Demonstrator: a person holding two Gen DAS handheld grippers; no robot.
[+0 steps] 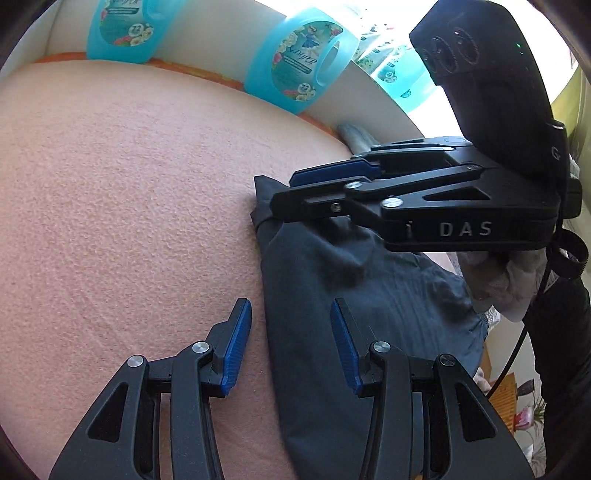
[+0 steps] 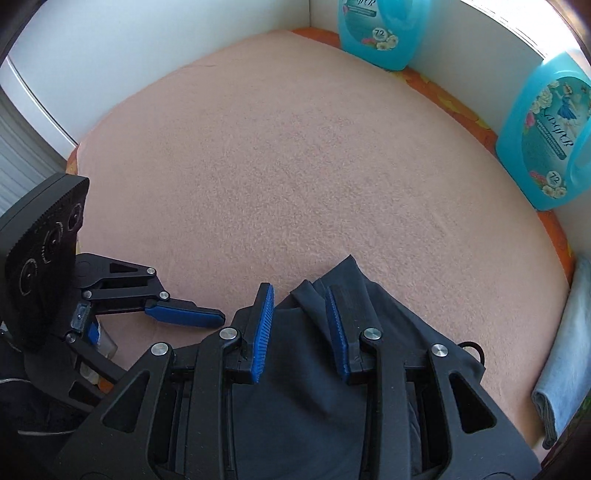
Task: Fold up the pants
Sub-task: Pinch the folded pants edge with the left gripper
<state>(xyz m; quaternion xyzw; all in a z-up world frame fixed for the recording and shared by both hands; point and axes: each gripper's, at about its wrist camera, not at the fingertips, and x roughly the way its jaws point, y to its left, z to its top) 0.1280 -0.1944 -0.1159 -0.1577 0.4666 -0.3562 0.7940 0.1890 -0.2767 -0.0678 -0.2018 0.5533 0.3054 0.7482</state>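
Dark slate-grey cloth, smooth and matte with soft creases, makes up the pants (image 1: 354, 295), which lie folded into a long narrow bundle on a peach-pink blanket (image 1: 129, 203) with a nubbly, pilled fleece surface. An orange patterned edge of the bedding shows along the white wall behind it.

Angular black plastic, held by round silver rivets, forms the left gripper (image 1: 291, 343); its blue ribbed pads stand moderately apart, one over the blanket, the other over the cloth, so the long edge of the pants runs between them. Neither pad presses on the fabric.

From the right wrist view, the right gripper (image 2: 300, 325) points steeply down over the pointed end of the bundle. Its jaws are fairly narrow, with a raised fold of the cloth between the blue pads; I cannot tell whether they are pinching it.

Two translucent turquoise detergent bottles (image 2: 384, 33) with flowered labels stand against the wall, well apart from the pants. A pale blue folded towel (image 2: 565, 350) with a soft weave lies at the blanket's far right edge.
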